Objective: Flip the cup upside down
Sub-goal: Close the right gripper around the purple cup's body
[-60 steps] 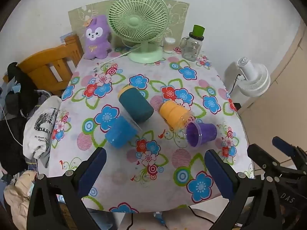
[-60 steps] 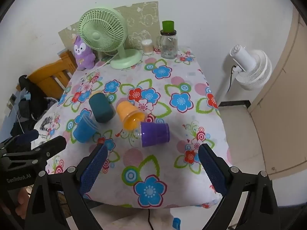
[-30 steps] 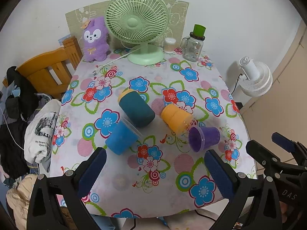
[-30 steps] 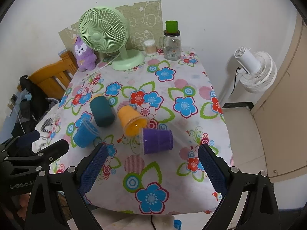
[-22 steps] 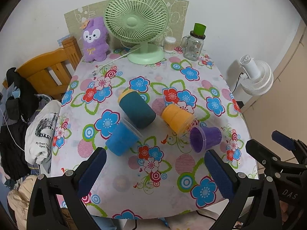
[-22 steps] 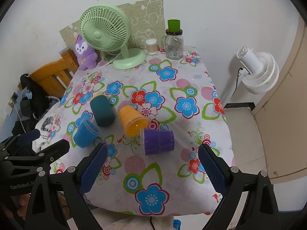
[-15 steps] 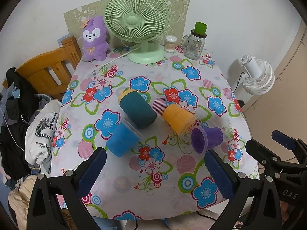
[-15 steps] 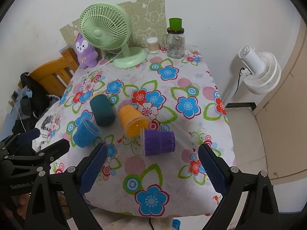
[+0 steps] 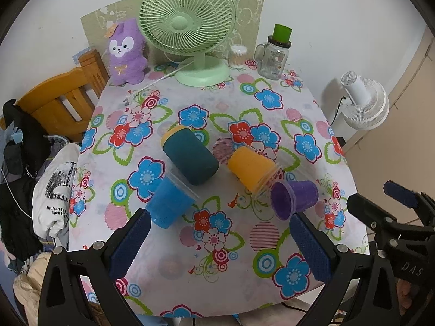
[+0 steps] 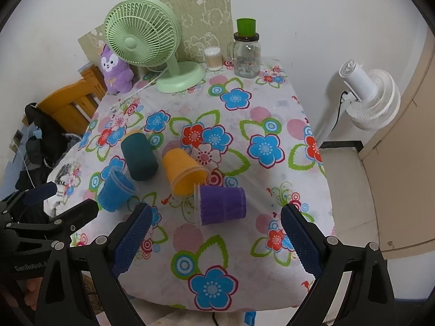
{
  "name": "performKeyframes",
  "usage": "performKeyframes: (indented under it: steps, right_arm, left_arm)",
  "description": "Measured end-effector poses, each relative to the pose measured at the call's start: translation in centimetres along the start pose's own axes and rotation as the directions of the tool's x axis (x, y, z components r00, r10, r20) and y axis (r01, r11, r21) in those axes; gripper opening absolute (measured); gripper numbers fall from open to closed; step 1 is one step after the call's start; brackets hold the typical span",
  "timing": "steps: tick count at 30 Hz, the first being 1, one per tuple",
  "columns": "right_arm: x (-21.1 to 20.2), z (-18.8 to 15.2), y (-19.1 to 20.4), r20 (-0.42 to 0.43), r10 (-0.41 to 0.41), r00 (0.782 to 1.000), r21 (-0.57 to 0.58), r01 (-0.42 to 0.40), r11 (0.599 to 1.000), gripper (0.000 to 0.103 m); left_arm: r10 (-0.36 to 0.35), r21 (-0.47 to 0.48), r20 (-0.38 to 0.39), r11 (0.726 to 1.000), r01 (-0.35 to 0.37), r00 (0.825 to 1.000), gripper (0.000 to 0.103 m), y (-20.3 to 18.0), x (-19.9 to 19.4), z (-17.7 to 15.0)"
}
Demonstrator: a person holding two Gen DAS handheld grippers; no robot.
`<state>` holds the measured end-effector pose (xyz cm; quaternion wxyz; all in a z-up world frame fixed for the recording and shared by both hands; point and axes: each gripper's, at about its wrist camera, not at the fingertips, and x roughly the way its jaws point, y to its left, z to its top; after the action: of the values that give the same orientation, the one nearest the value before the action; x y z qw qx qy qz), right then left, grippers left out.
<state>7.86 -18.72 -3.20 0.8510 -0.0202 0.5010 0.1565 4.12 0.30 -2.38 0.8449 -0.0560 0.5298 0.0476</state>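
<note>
Four cups lie on their sides in the middle of the flowered tablecloth [image 9: 272, 97], and nothing is gripped. Far left in the left wrist view, a wooden chair [image 9: 57, 103] draped with dark clothes stands beside the table. Then the left gripper [image 9: 221, 240] — fingers spread wide, empty, held above the near edge of the cloth, apart from every cup. Just beyond its left finger [image 9: 130, 241] lies the blue cup [image 9: 170, 203], clear rim pointing away from the camera, touching the dark teal cup [image 9: 190, 160], whose yellow end points toward the back of the table. Moving right: the orange cup [image 9: 251, 168] on its side, its mouth right up against the purple cup [image 9: 295, 198], whose open mouth faces left.

In the right wrist view, the right gripper [image 10: 216, 240] — also wide open, holding nothing — frames the purple cup [image 10: 221, 203], which lies nearest it but untouched. Along the back: a purple plush toy [image 10: 115, 70], a green desk fan [image 10: 144, 38], a cotton-swab jar [image 10: 212, 58], and a glass jar with a green lid [image 10: 246, 51]. Off the table's right edge, a white fan [image 10: 369, 100] stands on the floor.
</note>
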Motion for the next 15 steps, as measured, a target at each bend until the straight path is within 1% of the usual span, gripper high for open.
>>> performKeyframes:
  steps: [6,8,10,15]
  right_arm:
    - [2.6,0.3,-0.6,-0.048,-0.004,0.999,0.010,0.005,1.000,0.097]
    - [3.7,0.4,-0.8,-0.066,0.001,0.998,0.019,0.000,1.000,0.097]
    - [4.7,0.5,-1.0,-0.085,0.009,0.996,0.026,-0.006,1.000,0.097]
    - [7.7,0.4,-1.0,-0.135,0.016,0.991,0.013,-0.014,1.000,0.097]
  left_arm:
    - [0.004,0.027,-0.059,1.000,-0.003,0.998,0.103,-0.1,2.2,0.0]
    - [-0.012,0.038,-0.085,0.999,0.015,0.996,0.103,-0.1,3.1,0.0]
    - [-0.009,0.046,-0.102,0.999,0.014,0.995,0.103,-0.1,4.1,-0.1]
    - [-0.009,0.040,-0.133,0.999,0.014,0.991,0.103,0.2,6.0,-0.4]
